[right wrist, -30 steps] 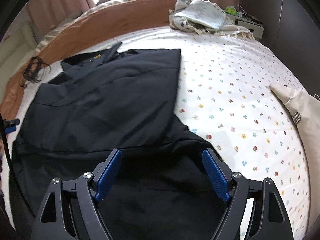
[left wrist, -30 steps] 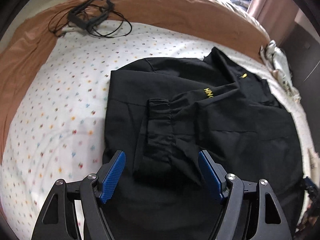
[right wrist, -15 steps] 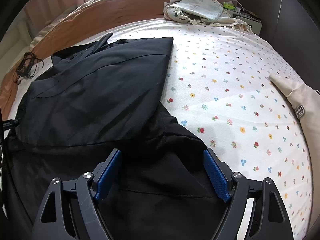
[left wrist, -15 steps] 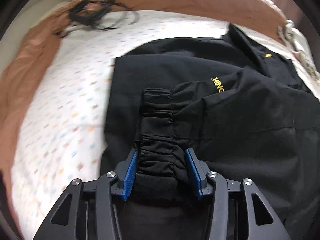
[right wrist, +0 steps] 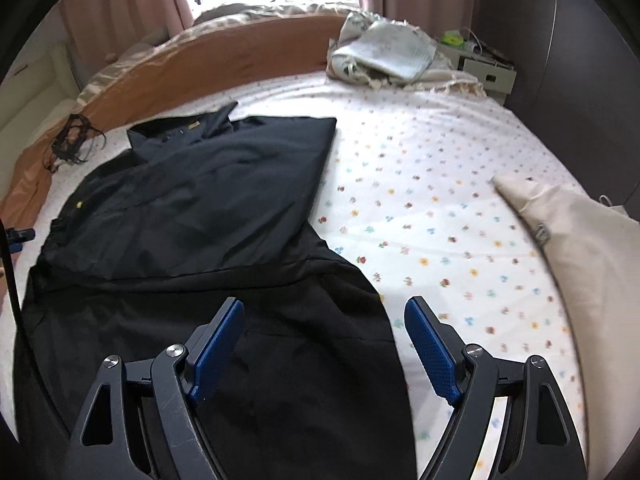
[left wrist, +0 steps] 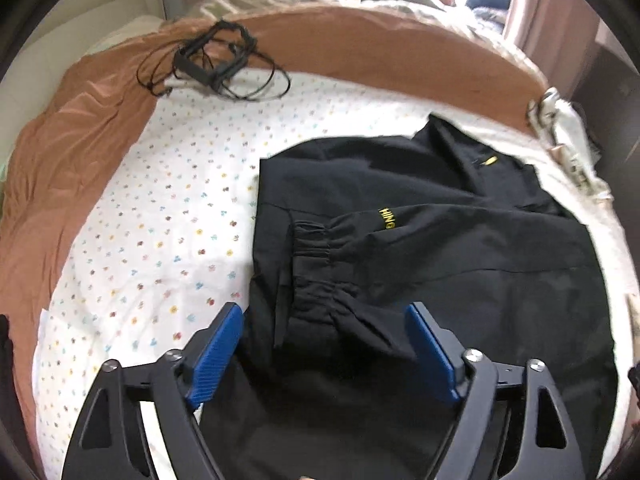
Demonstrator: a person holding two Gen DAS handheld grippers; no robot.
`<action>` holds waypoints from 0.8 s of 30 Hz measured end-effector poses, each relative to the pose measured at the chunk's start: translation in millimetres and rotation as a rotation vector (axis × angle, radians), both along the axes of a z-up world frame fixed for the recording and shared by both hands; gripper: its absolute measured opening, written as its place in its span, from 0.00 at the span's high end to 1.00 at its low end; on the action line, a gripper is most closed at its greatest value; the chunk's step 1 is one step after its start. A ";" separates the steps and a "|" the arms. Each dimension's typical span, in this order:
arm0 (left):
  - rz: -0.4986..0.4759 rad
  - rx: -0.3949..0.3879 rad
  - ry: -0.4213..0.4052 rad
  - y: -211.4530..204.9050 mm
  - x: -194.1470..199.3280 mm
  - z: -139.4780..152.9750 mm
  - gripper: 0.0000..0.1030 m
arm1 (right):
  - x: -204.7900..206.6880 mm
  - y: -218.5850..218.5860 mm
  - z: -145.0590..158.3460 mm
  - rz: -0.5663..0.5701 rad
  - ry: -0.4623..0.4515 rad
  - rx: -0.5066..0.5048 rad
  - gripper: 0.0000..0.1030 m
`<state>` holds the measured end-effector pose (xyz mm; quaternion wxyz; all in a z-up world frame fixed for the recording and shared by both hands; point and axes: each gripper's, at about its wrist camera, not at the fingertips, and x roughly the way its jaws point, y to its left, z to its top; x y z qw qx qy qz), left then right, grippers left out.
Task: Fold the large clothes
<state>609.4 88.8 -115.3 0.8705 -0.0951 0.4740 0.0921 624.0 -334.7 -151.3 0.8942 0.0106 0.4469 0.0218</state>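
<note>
- Two grippers are mine, one in each hand; my left gripper point(left wrist: 324, 350) has its jaws opening right now, and the blue pads press on nothing; my right gripper point(right wrist: 324, 350) has its jaws wide apart and holds nothing too.
- One thing could go wrong; the gathered sleeve cuff point(left wrist: 320, 276) lies on top of the black jacket point(left wrist: 460, 248), and I think it could slide off the fold; a bump from my left pads would do that.
- One more worry; the bottom part of the jacket point(right wrist: 280, 340) is not folded up yet, I think; if I pinch only the top layer, the layers under it may drag and bunch up.
- A third worry; if my two grippers lift at different times, the fold may come out crooked.
- Now where it lies; the jacket is spread flat on the flower sheet point(left wrist: 168, 216) of the bed, collar at the far end, near the brown blanket point(left wrist: 360, 36).
- From my left gripper, the cuff sits just past the pads, between them but not touching; black cloth lies under both pads.
- From my right gripper, the jacket lies under the left pad; the right pad hangs over bare sheet point(right wrist: 460, 208), just beside the jacket's edge.
</note>
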 end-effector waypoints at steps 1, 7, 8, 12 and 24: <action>-0.008 -0.004 -0.017 0.3 -11.2 7.8 0.17 | -3.8 -0.7 3.8 0.001 -0.003 -0.002 0.20; -0.042 -0.040 -0.093 5.7 -67.7 40.7 0.07 | -38.6 -7.6 27.6 -0.017 -0.037 0.010 0.20; -0.044 -0.041 -0.106 6.1 -78.2 45.0 0.06 | -47.0 -8.3 32.4 -0.027 -0.039 0.009 0.20; -0.048 -0.061 -0.156 14.3 -120.8 62.5 0.01 | -71.9 -9.7 44.2 -0.036 -0.039 0.019 0.20; -0.051 -0.107 -0.277 27.4 -250.5 94.1 0.01 | -163.8 -3.3 71.6 -0.016 -0.115 0.018 0.20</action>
